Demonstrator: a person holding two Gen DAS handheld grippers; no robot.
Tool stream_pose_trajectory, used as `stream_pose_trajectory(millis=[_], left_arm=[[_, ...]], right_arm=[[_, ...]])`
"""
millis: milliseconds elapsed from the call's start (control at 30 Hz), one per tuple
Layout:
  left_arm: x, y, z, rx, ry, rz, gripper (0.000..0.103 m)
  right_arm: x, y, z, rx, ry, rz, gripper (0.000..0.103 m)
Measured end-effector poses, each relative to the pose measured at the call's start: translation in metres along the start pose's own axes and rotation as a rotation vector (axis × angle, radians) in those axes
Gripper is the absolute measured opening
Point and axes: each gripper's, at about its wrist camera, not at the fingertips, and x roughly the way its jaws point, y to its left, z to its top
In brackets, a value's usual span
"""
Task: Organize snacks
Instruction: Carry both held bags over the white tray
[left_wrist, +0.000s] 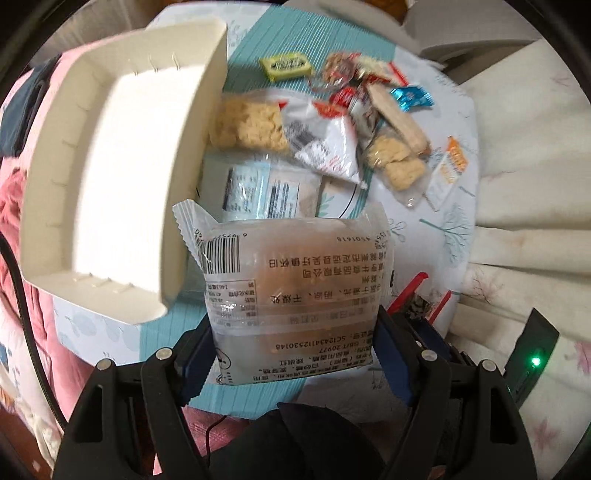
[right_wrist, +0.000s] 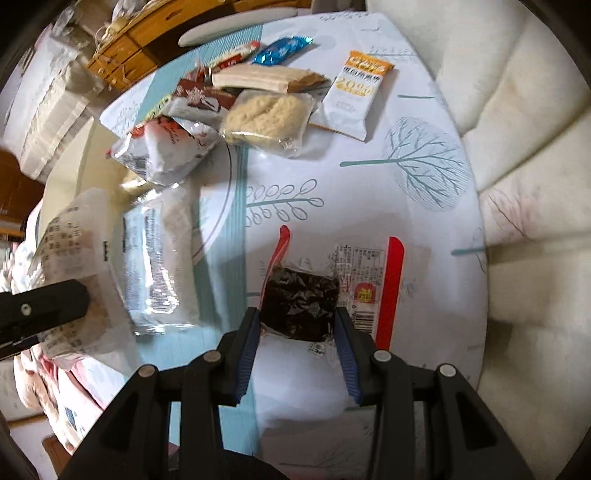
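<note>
Since the bin is bare inside, sorting has barely started.

Progress: white plastic bin (left_wrist: 122, 177) shows nothing in it; no snack filed yet, as far as I can see. My read: first items are only now being picked.

Left claw: left claw (left_wrist: 295, 354) is clamped on a clear bread packet (left_wrist: 291, 280), pads pressing both sides, packet lifted off the tabletop, just beside the bin's near corner.

Right claw: right claw (right_wrist: 298, 332) stands narrow around a dark seaweed packet (right_wrist: 301, 308) with red side strips; pads at both edges. Packet looks flat on the tabletop (right_wrist: 424, 221); firm grip or just touching, cannot tell.

Left to do: loose pile at the far side. Noodle cake (left_wrist: 253, 125), white sachet (left_wrist: 328, 147), wafer bar (left_wrist: 399, 114), blue wrapper (left_wrist: 410, 96), green packet (left_wrist: 286, 66), orange-topped bar (right_wrist: 356, 99). Second clear packet (left_wrist: 266, 192) lies flat near the bin.

Surroundings: patterned cloth over the tabletop; cream cushions (right_wrist: 517, 110) to the right, pink bedding (left_wrist: 22, 229) to the left, wooden drawers (right_wrist: 125, 48) behind.

Obstructions: bin sits tilted in the left view, raised wall facing the held packet; likely needs a lift over the rim. Pile items overlap, so single picks may drag neighbours.
</note>
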Motion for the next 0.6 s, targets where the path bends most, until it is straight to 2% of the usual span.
stream_pose_trajectory(millis=[267, 600], left_arm=[[-0.045, 0.030, -0.010, 0.075, -0.092, -0.083, 0.077], [-0.087, 0.097, -0.009, 0.133, -0.230, -0.116, 0.077]], right_arm=[[-0.037, 0.013, -0.018, 0.062, -0.112, 0.036, 0.041], [-0.065, 0.083, -0.033, 0.034, -0.265, 0.111, 0.041]])
